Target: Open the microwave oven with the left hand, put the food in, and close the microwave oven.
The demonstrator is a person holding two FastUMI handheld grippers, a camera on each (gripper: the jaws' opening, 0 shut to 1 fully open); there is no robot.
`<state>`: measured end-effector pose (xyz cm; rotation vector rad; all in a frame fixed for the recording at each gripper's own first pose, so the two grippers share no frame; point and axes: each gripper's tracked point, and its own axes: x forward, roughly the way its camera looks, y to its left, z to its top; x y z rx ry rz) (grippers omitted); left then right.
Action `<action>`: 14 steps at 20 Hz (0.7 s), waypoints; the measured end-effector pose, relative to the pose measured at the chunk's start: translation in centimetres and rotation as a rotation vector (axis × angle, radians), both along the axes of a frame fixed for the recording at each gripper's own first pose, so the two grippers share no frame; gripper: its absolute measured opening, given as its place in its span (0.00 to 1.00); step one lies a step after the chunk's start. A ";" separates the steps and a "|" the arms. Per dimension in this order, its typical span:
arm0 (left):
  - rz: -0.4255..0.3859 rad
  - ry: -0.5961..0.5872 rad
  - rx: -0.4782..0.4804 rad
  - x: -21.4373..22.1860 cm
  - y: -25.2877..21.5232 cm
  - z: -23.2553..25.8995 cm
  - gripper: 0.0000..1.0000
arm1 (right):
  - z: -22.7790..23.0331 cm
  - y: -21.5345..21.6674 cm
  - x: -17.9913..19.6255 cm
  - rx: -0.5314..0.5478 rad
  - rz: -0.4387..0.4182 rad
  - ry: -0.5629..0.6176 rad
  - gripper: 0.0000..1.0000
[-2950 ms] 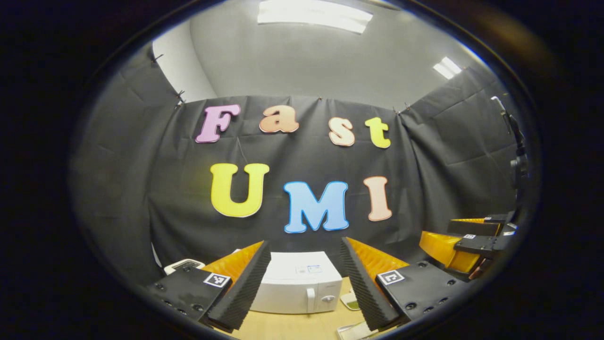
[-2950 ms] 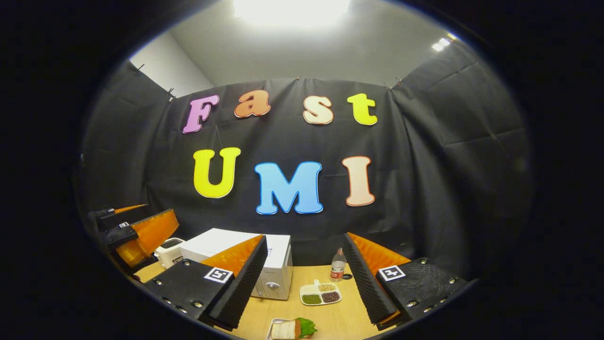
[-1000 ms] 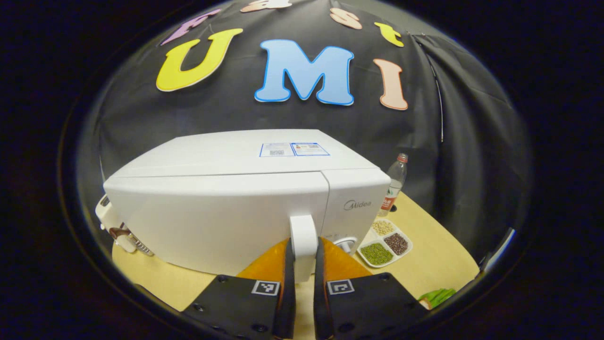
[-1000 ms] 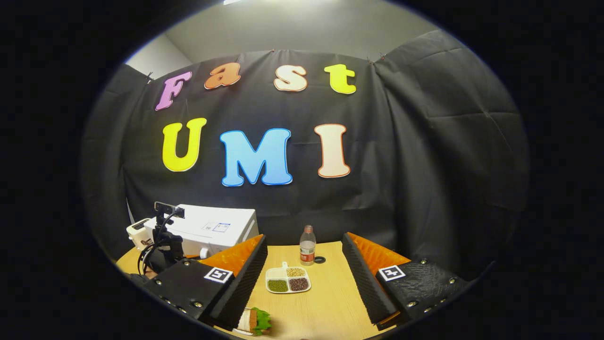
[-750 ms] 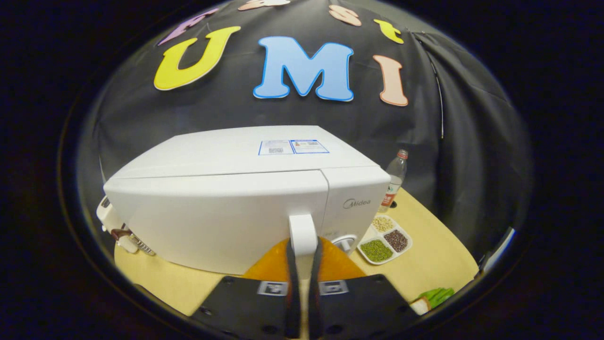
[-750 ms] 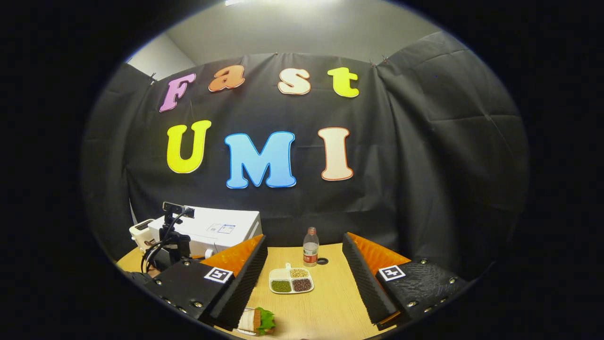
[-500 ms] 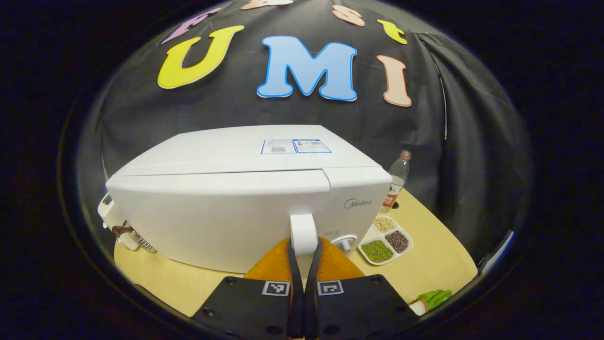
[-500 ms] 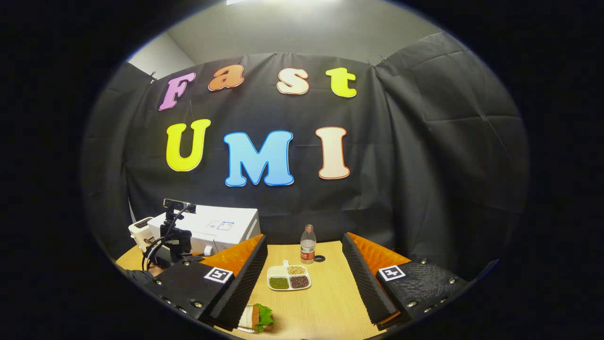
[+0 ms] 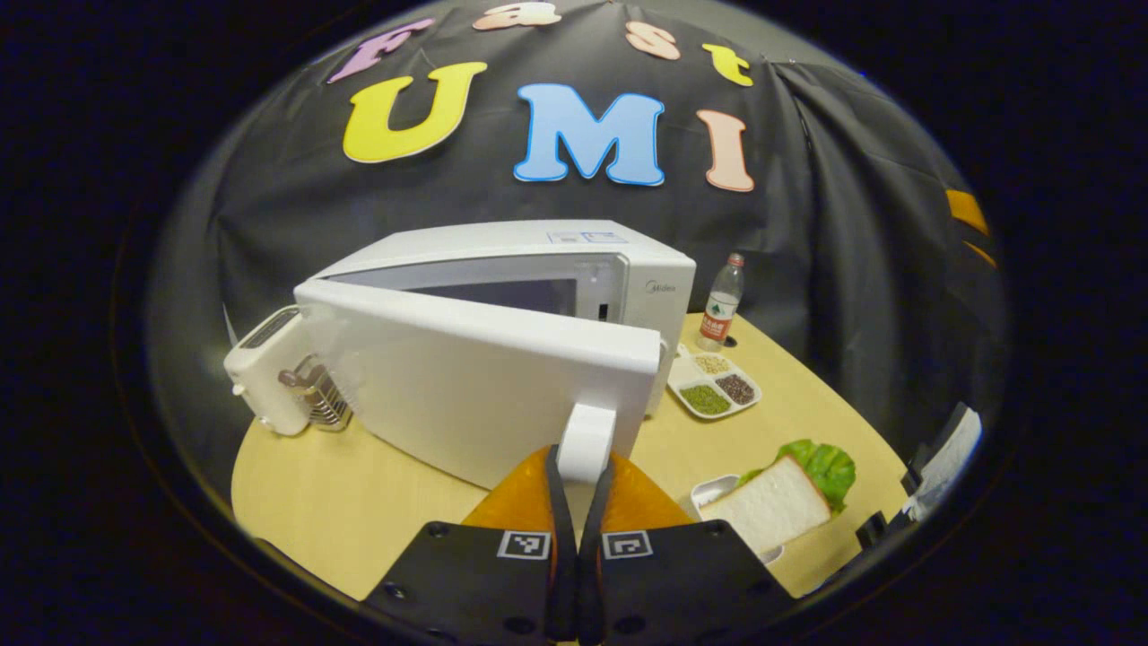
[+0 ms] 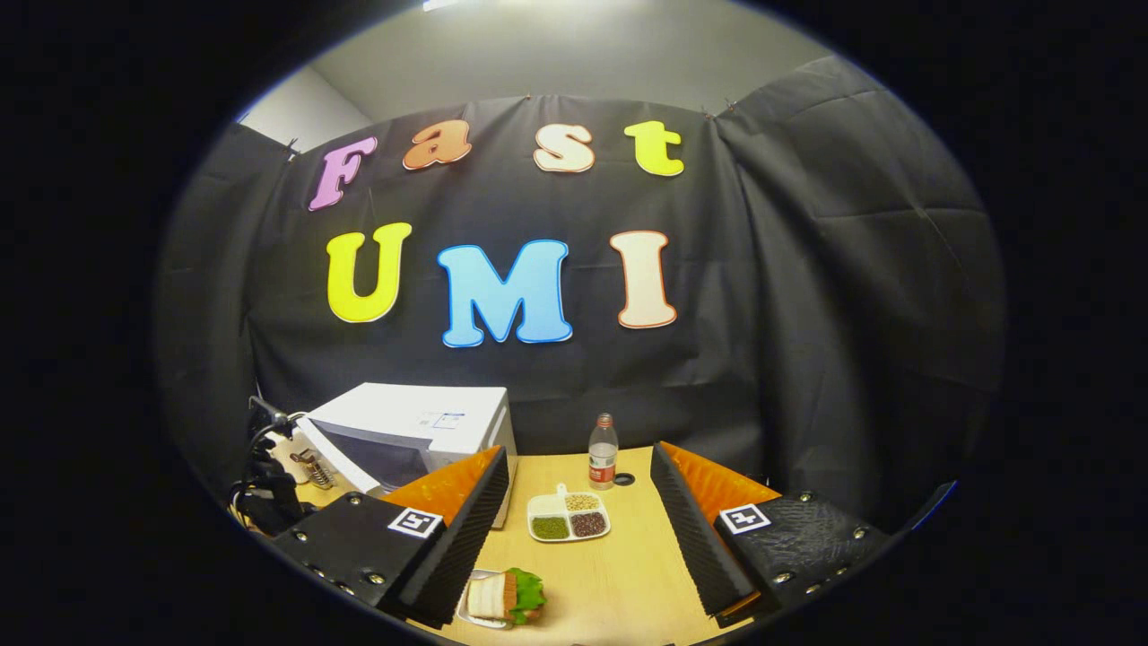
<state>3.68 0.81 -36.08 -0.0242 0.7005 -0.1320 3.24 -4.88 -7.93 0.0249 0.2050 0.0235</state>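
Our left hand-held gripper (image 9: 579,467) clamps the rigid door handle (image 9: 586,441); the right hand-held gripper (image 10: 578,511) gapes above the soft, squashable sandwich (image 10: 504,595).

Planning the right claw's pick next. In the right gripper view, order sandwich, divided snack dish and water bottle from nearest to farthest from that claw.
1. sandwich, low left, just beside the right claw.
2. divided snack dish, ahead at mid-table.
3. water bottle, farthest, near the back cloth.

At the bottom of the left gripper view, your left claw (image 9: 577,502) has two black housings, each with a square black-and-white marker and dark screws. Low in the right gripper view, your right claw (image 10: 578,502) shows ridged finger faces, matching markers and silver screws.
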 end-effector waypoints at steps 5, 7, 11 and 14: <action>-0.056 0.003 0.036 -5.2 3.9 0.7 0.07 | -0.1 4.1 -0.7 0.009 0.068 0.005 0.96; -0.088 0.008 0.044 -7.1 6.0 1.0 0.07 | -0.4 5.7 -0.9 0.007 0.091 0.013 0.96; -0.078 0.005 0.093 -10.8 11.4 1.4 0.07 | -0.3 8.4 -1.7 0.005 0.122 0.006 0.96; -0.037 0.009 0.118 -12.8 15.4 1.8 0.07 | -0.4 10.1 -2.2 0.013 0.131 0.009 0.97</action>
